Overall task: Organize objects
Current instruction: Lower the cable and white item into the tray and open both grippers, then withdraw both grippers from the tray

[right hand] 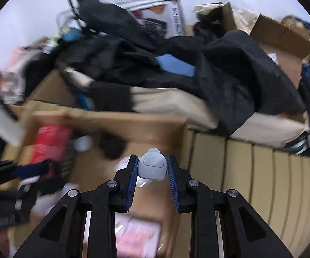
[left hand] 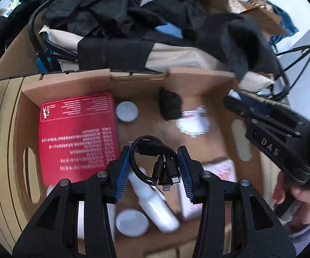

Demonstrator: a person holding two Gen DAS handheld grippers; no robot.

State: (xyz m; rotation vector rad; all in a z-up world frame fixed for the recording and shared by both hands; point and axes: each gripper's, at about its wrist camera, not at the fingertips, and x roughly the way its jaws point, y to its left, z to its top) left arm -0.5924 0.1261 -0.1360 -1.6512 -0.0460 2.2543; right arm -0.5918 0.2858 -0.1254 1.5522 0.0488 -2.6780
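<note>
Left wrist view: cardboard box (left hand: 64, 86) fills the middle, seen from above, sitting on a slatted tan table (left hand: 2, 111).
Left gripper (left hand: 154, 163): its blue-padded tongs pinch a coiled black cable (left hand: 152, 157) at both sides, holding it over the box floor; the plugs hang toward 6 o'clock.
Below the cable: white bottle (left hand: 155, 202) lying on the box floor, with a round white lid (left hand: 132, 222) at about 7 o'clock of it.
At 9 o'clock: red booklet (left hand: 77, 137) flat on the box floor, a second white lid (left hand: 126, 111) just beside its upper right corner.
At 12 to 1 o'clock: black lump (left hand: 169, 105) and, touching it, a crumpled white wrapper (left hand: 193, 122).
At 3 o'clock: right gripper (left hand: 236, 100) reaching in over the box's right wall, held in a hand (left hand: 298, 200).
Beyond the box: dark clothes (left hand: 103, 13) heaped over a beige cushion (left hand: 176, 56), crowding the far wall of the box.

Right wrist view: blurred by motion.
Right gripper (right hand: 152, 167): tongs pressed onto a small grey device (right hand: 152, 167), held above the box's right side.
At 9 o'clock: red booklet (right hand: 49, 144) and the left gripper (right hand: 26, 172), both smeared.
At 10 o'clock: black lump (right hand: 112, 146).
At 3 o'clock: slatted table (right hand: 262, 172).
At 12 o'clock: dark clothes (right hand: 230, 68) on the cushion (right hand: 172, 105), with cardboard cartons (right hand: 283, 40) behind.
</note>
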